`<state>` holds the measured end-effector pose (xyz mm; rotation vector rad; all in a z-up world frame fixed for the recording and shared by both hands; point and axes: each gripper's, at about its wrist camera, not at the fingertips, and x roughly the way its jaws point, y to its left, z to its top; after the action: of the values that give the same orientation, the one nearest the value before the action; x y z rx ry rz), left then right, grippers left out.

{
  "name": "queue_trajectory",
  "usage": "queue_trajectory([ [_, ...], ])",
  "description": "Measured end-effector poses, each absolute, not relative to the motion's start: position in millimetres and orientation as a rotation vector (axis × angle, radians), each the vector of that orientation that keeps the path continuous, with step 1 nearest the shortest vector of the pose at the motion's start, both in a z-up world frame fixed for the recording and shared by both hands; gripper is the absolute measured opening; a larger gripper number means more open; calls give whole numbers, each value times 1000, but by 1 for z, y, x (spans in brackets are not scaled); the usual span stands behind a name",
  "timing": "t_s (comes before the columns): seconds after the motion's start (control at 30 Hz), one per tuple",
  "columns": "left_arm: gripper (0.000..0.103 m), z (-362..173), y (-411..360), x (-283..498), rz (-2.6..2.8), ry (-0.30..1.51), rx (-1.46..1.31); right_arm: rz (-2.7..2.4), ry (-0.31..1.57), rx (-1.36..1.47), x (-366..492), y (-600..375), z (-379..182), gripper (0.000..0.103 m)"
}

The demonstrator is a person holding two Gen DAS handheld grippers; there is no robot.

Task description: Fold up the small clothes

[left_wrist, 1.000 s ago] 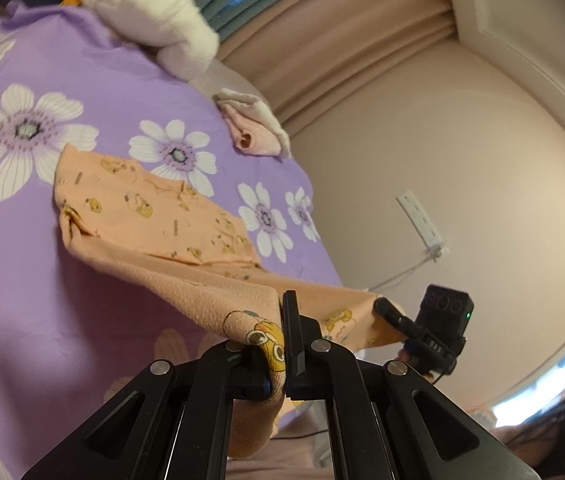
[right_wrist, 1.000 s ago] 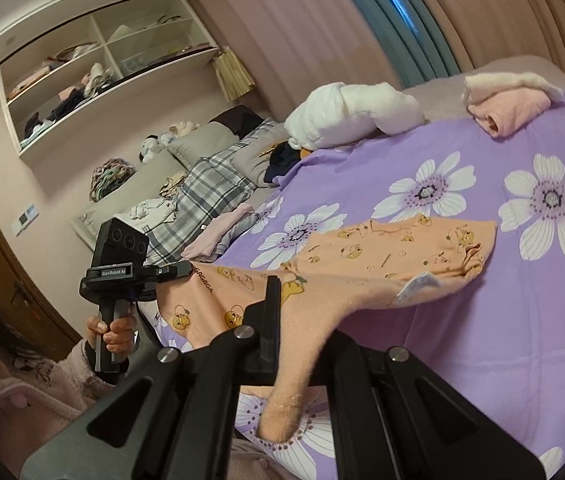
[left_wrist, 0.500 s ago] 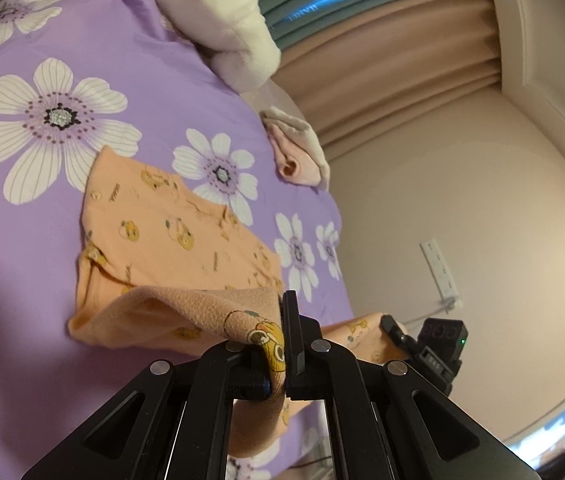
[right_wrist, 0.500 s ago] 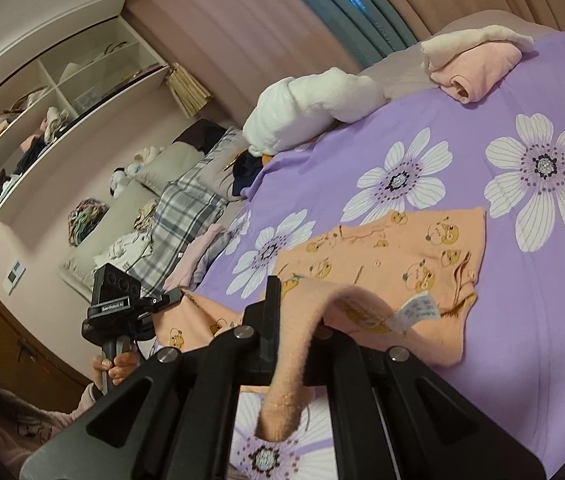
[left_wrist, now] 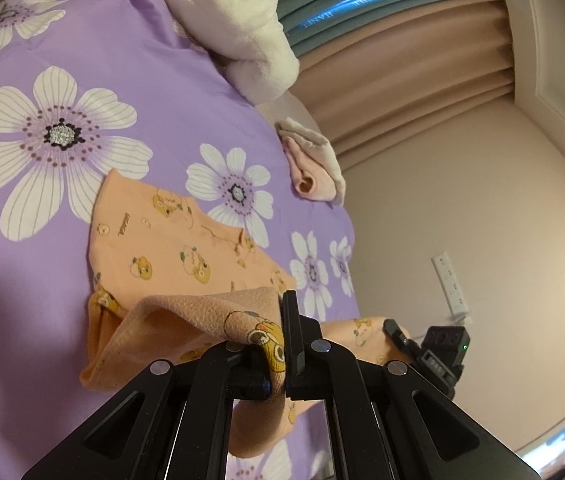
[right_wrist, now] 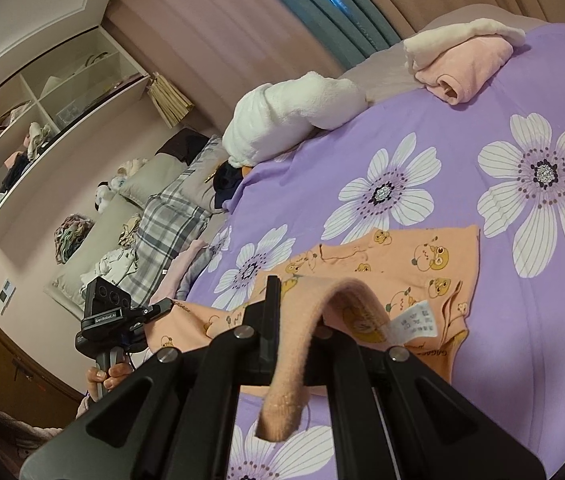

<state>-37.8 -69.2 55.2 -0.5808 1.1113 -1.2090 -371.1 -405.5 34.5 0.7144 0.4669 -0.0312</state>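
Observation:
A small orange garment with cartoon prints lies on the purple flowered bedspread. My left gripper is shut on one near corner of it and holds it lifted over the flat part. My right gripper is shut on the other near corner; the cloth loops over its fingers, with a white label showing. Each gripper shows in the other's view, the right one and the left one, with the lifted edge stretched between them.
A folded pink and cream garment lies at the bed's far edge. A white plush bundle sits near the curtains. Plaid bedding and pillows lie left, under wall shelves. A wall socket is right.
Both grippers have carried the held edge forward over the garment, so the lifted half now folds over the flat half. Both stay shut on the cloth.

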Motion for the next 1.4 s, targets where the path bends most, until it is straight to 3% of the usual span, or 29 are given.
queue_trajectory([
  [1.4,0,19,-107,21,-1098,1260,-628,-135,528,823,-321,-466,-6,4],
])
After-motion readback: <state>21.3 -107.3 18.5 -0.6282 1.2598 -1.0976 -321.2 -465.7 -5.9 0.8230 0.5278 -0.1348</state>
